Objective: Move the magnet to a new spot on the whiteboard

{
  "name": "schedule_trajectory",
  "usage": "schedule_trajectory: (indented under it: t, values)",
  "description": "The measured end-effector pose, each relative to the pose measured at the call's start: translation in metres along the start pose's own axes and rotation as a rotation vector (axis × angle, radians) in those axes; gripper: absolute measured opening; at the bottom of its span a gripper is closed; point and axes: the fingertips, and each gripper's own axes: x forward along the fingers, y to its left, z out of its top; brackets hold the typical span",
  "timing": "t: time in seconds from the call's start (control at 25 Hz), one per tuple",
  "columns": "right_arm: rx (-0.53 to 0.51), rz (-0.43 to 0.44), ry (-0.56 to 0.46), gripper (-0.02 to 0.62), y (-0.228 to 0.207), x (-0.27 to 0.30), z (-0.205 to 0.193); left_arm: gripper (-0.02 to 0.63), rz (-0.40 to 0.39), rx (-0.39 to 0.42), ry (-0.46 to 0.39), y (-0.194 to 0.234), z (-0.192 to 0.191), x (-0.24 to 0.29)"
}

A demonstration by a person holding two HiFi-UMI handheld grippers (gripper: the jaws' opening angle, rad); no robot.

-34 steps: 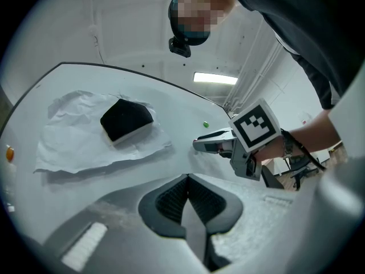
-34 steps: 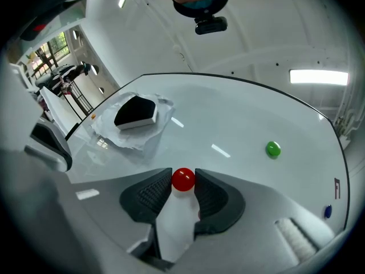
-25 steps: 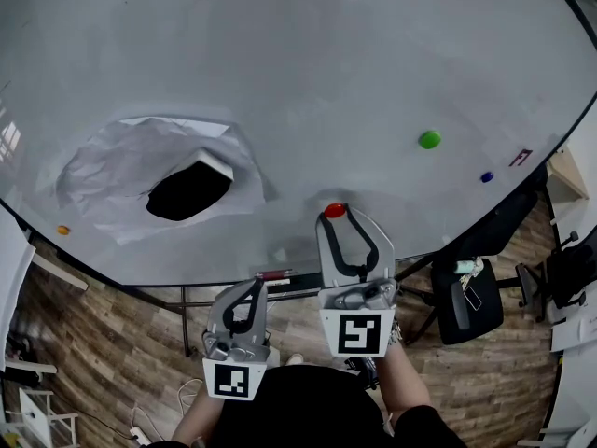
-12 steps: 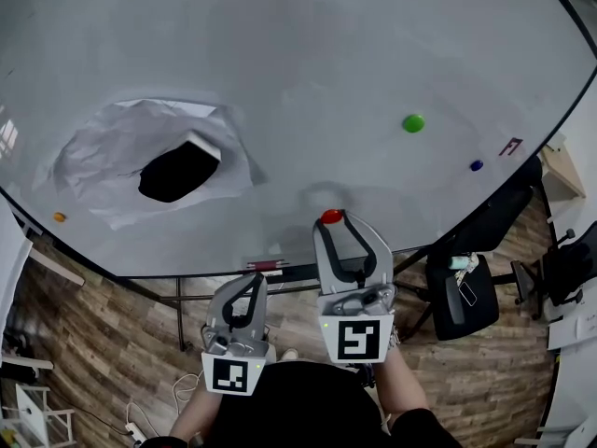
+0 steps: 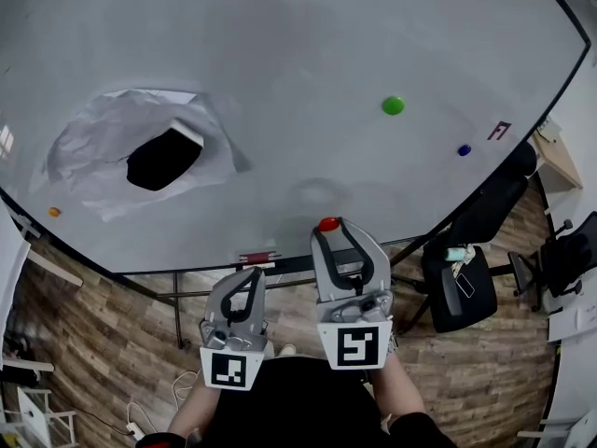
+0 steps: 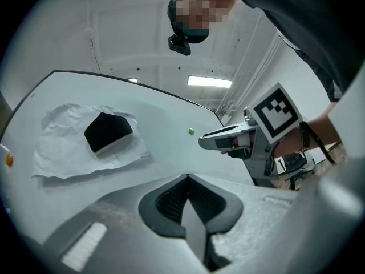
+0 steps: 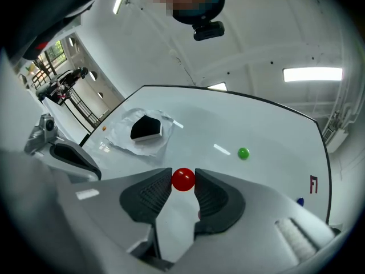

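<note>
Drawn back and lower since a second ago, the right gripper (image 5: 333, 228) pinches the red magnet (image 7: 183, 179) at its jaw tips — the whiteboard (image 5: 280, 63) lies straight ahead. The left gripper (image 6: 187, 181) trails, jaws pressed together.

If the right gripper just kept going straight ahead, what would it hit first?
Probably bare whiteboard: the red magnet in the right gripper would touch first, left of the green magnet.
</note>
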Motion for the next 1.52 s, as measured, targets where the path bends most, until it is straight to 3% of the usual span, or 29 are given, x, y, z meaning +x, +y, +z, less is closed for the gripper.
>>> schedule_trajectory:
  t: [0.96, 1.52]
  values:
    - [0.051, -0.031, 0.056, 0.127, 0.002, -0.040, -0.021, 0.002, 0.011, 0.022, -0.003, 0.014, 0.007, 0.002]
    - [0.064, -0.006, 0.074, 0.127, 0.018, -0.049, -0.031, 0.002, 0.024, 0.017, 0.004, 0.022, 0.006, -0.006]
